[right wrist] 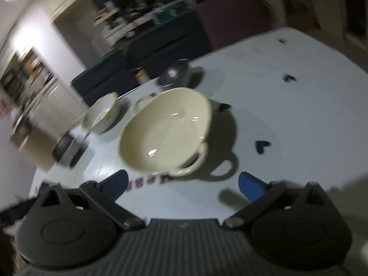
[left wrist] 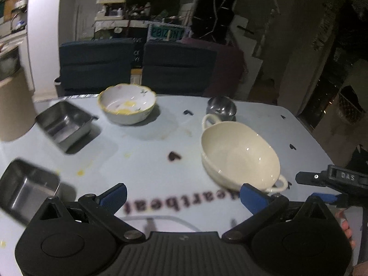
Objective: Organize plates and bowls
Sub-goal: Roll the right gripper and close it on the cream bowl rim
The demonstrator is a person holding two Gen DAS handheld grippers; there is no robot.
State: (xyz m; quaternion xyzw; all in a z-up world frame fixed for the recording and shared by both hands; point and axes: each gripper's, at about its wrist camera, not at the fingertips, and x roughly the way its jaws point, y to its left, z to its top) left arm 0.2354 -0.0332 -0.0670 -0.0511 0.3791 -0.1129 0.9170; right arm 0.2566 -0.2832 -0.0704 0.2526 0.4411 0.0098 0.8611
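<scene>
Cream two-handled bowl (right wrist: 165,131): lies on the pale table (right wrist: 287,119) straight ahead of the right gripper (right wrist: 182,185), whose jaws stand wide apart and empty; its near handle (right wrist: 193,163) points back at that gripper, handle-to-handle axis running away from it. Left gripper (left wrist: 184,197), also spread and empty, has the bowl forward and to its right. Right is judged nearer. Beyond: scalloped floral bowl (left wrist: 127,103), two steel trays (left wrist: 64,124).
</scene>
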